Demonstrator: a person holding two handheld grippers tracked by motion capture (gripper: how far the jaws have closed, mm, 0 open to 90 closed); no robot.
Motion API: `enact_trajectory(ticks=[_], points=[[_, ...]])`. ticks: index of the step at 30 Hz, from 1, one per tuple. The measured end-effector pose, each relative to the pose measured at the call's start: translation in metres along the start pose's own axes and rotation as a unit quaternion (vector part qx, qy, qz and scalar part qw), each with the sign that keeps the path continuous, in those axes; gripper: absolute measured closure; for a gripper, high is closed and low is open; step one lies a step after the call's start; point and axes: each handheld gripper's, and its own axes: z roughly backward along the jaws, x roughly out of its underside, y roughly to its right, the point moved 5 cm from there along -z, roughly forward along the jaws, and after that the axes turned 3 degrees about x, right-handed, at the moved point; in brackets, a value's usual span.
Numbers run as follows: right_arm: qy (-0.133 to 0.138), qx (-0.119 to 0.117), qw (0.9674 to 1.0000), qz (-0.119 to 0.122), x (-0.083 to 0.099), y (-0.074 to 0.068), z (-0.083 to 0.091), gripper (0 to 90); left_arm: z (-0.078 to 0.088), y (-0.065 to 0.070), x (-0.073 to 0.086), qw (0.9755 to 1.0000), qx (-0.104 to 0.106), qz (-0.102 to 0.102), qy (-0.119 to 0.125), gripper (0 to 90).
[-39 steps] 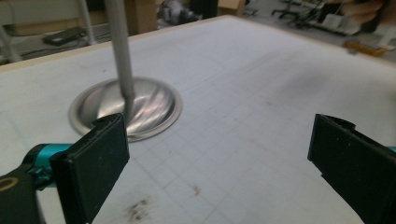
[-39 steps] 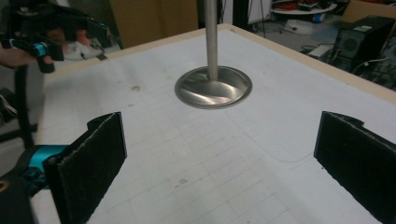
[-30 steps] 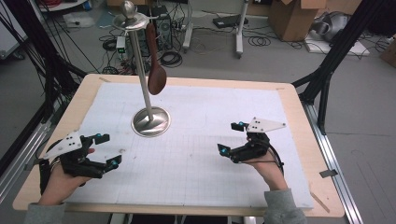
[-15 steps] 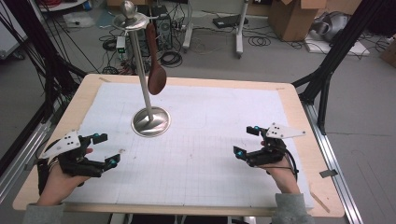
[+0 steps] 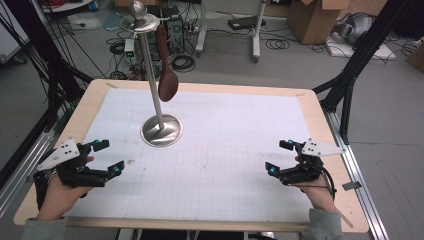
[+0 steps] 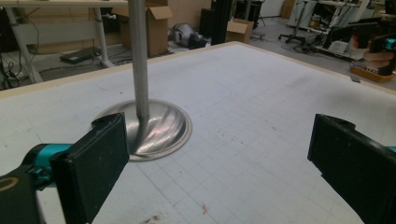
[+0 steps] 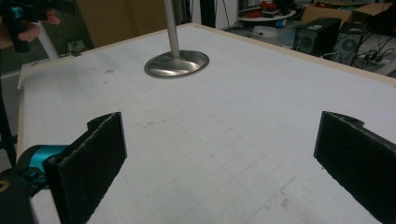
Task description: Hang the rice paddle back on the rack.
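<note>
A steel stand (image 5: 161, 130) with a round base and a tall pole rises left of the table's middle. From its top hangs a brown wooden spoon (image 5: 167, 80), bowl down. My left gripper (image 5: 111, 157) rests open at the front left, aimed toward the stand, whose base (image 6: 156, 126) lies just past its jaws. Over at the front right, my right gripper (image 5: 279, 156) is open too, with nothing between its jaws. The stand's base (image 7: 176, 63) lies far ahead in the right gripper view.
A white gridded mat (image 5: 225, 145) covers the wooden table (image 5: 320, 115). Black frame struts (image 5: 350, 75) stand at the right rear corner and at the left. Boxes (image 5: 312, 17), cables and a computer sit on the floor behind.
My right gripper has drawn back toward the table's right front edge. The left gripper, stand and spoon have stayed where they were.
</note>
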Motion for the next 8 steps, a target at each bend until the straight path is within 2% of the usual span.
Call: enact_trajectory(ticks=[4, 8], points=[[0.007, -0.003, 1.0000, -0.003, 0.0025, 0.0012, 0.0045, 1.2, 0.0028, -0.0033, -0.0012, 0.9999, -0.012, 0.003, 0.006, 5.9], [0.020, -0.009, 0.9997, -0.008, -0.0002, 0.0011, 0.0058, 1.2, 0.0032, -0.0039, -0.0011, 0.9999, -0.016, 0.000, 0.001, 5.9]])
